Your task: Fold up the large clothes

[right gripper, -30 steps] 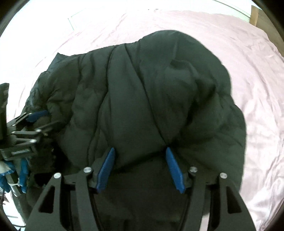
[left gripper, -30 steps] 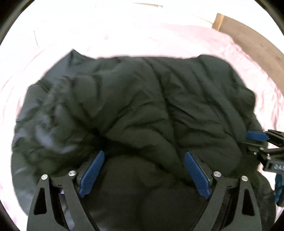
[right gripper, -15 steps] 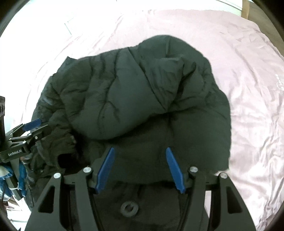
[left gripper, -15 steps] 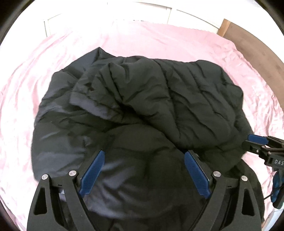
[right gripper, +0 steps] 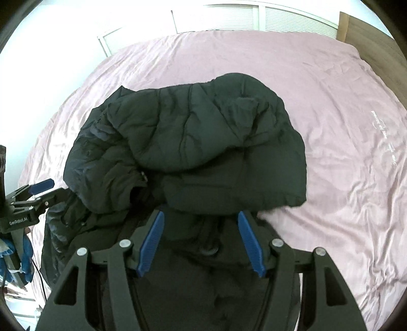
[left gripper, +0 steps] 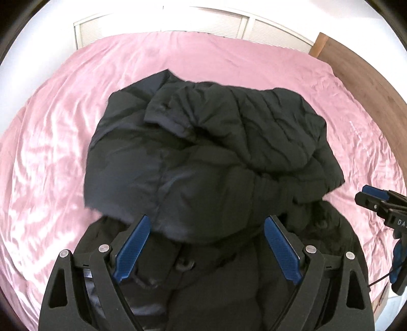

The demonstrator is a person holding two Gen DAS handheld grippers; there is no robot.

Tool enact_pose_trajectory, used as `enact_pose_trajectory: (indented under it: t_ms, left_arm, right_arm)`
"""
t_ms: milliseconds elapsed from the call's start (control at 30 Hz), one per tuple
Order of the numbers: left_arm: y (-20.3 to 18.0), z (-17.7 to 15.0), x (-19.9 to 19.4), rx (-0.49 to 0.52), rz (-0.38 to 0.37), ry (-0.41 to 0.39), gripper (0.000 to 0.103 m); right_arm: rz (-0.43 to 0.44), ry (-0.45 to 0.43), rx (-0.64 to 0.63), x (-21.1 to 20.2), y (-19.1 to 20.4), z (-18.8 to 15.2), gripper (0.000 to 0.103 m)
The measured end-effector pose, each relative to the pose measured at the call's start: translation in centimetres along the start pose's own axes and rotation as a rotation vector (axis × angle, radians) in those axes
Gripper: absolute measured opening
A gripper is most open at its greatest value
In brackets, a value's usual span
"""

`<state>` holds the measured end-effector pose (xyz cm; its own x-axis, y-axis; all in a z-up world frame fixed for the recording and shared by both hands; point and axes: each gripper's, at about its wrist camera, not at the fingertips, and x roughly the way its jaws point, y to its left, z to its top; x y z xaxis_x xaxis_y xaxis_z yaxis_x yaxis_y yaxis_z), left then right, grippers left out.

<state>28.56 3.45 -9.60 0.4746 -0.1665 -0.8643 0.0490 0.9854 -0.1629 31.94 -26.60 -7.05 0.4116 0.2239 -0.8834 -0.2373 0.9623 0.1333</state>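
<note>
dark puffer jacket (left gripper: 216,157) lies bunched on a bed covered by a pink sheet (left gripper: 51,152), roughly in the middle of it. its quilted upper part is folded over onto the smoother lower part, so a thick rounded flap sits on top, with a cuffed sleeve end (left gripper: 165,114) lying across the far left of the pile. the near hem hangs toward the cameras and off the bed's near edge.

left gripper (left gripper: 207,250) hovers above the near part of the jacket with its blue pads spread wide; nothing is pressed between them, only jacket fabric seen below. in the right wrist view it shows at the left edge (right gripper: 38,193).

right gripper (right gripper: 201,244) also hangs over the near hem, its jaws at a middling gap, pads (right gripper: 151,242) not touching cloth. a small round ring or grommet (right gripper: 209,250) on the jacket shows between them. from the left wrist view it sticks in at the right edge (left gripper: 376,203).

a wooden headboard (left gripper: 361,66) stands at the right of the bed, and white louvred doors (right gripper: 254,20) run behind it.
</note>
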Motion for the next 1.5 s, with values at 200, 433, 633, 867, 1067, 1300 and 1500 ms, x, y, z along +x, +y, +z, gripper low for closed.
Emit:
enact_pose_trajectory:
  t_ms: [200,433,633,867,1067,1300,1500]
  left_arm:
    - [1.9,-2.4,-1.8,-0.035,0.016,0.024,0.091]
    - [4.0,-4.9,-3.4,-0.061,0.039,0.056,0.091]
    - [5.4,-6.3,-4.1,-0.082,0.060,0.088,0.091]
    - [8.0,-7.5,-5.0,-0.104,0.091,0.140,0.092]
    - [11.6,-8.9,-5.1,-0.157,0.129,0.187,0.094]
    - [16.0,-11.2,-4.9,-0.244,0.174,0.242,0.094]
    - [18.7,-13.4,-4.5,-0.311,0.164,0.289,0.095]
  right_arm:
    - [-0.024,0.024,0.011,-1.2,0.6,-2.8,0.060]
    - [-0.041,0.038,0.042,-3.0,0.2,-6.0,0.060]
    - [-0.077,0.050,0.074,-4.8,-0.9,-8.2,0.064]
    - [-0.100,0.096,0.149,-7.0,-4.8,-12.0,0.073]
    - [-0.158,0.149,0.244,-8.3,-8.8,-16.6,0.077]
    - [-0.116,0.198,0.367,-7.9,-12.2,-20.7,0.080]
    - [-0.043,0.214,0.456,-6.2,-13.8,-22.1,0.085]
